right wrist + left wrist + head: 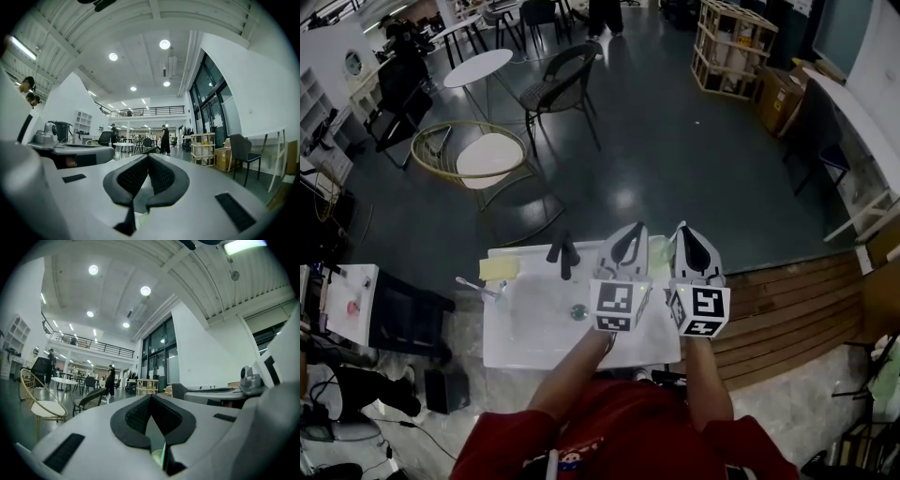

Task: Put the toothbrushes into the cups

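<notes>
Head view, toothbrush point(478, 287) well left of left tongs point(632, 236)

A white rectangular tabletop point(525, 347) carries a black forked fitting point(564, 253) at its far edge. Just left of the fitting lies a flat yellow rectangular pad point(499, 269). Farther left and nearer the person lies what looks like a slender pale toothbrush point(478, 288). Nearer the person than the fitting sits a small round grey disc point(578, 311). Right of the fitting stands a translucent pale green cup point(659, 249).

White table point(525, 347), yellow block point(499, 268), perhaps greenish cup point(659, 249)
</notes>
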`<act>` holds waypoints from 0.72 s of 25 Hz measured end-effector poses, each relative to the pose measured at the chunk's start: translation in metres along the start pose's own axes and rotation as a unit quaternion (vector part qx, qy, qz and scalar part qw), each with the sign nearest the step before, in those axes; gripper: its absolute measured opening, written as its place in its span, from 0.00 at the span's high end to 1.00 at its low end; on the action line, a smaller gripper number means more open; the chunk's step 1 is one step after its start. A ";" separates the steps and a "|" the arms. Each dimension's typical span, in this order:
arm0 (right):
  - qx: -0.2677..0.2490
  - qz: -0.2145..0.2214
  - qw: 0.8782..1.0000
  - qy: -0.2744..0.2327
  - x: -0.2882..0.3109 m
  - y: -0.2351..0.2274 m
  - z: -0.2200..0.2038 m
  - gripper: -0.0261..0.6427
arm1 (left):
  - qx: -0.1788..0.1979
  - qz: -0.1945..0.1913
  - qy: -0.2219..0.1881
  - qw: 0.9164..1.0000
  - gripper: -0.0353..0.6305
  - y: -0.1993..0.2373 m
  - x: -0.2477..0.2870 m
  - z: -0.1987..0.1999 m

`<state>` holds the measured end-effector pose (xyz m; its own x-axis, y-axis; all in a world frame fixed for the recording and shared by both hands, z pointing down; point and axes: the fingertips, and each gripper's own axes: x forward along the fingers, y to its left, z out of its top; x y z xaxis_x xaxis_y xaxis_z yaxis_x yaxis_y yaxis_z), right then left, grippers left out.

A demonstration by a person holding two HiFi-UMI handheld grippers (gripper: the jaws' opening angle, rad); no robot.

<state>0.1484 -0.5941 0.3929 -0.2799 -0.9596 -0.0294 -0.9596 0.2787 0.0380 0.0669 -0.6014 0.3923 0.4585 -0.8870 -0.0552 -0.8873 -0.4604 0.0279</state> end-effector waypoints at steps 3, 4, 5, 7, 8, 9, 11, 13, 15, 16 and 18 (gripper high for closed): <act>0.004 -0.002 1.000 -0.001 0.000 0.000 0.001 0.92 | 0.000 0.003 0.003 1.000 0.91 0.002 -0.002 -0.002; 0.005 -0.002 1.000 -0.001 0.000 0.001 0.001 0.92 | 0.000 0.004 0.003 1.000 0.91 0.004 -0.002 -0.001; 0.005 -0.001 1.000 -0.002 0.001 0.002 0.002 0.92 | 0.000 0.005 0.003 1.000 0.91 0.005 -0.003 -0.001; 0.005 -0.001 1.000 -0.002 0.002 0.004 0.002 0.92 | 0.001 0.003 0.002 1.000 0.91 0.007 -0.004 0.000; 0.005 -0.001 1.000 -0.002 0.002 0.005 0.002 0.92 | 0.001 0.003 0.001 1.000 0.91 0.008 -0.005 0.001; 0.004 0.000 1.000 -0.002 0.003 0.007 0.002 0.92 | 0.001 0.004 0.001 1.000 0.91 0.009 -0.006 0.000; 0.005 0.002 1.000 -0.002 0.003 0.009 0.002 0.92 | 0.000 0.007 0.004 1.000 0.91 0.011 -0.008 -0.002; 0.005 0.003 1.000 -0.003 0.005 0.011 0.003 0.92 | 0.001 0.008 0.005 1.000 0.91 0.012 -0.008 -0.002; 0.005 0.004 1.000 -0.002 0.006 0.013 0.003 0.92 | 0.002 0.007 0.002 1.000 0.91 0.013 -0.008 0.000; 0.005 0.005 1.000 -0.002 0.007 0.014 0.003 0.92 | 0.003 0.008 0.002 1.000 0.91 0.014 -0.009 0.000; 0.005 0.006 1.000 0.000 0.008 0.016 0.001 0.92 | 0.002 0.009 0.001 1.000 0.91 0.016 -0.009 0.000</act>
<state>0.1313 -0.5969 0.3922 -0.2909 -0.9563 -0.0291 -0.9566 0.2901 0.0289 0.0483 -0.6010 0.3935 0.4422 -0.8954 -0.0524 -0.8958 -0.4438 0.0251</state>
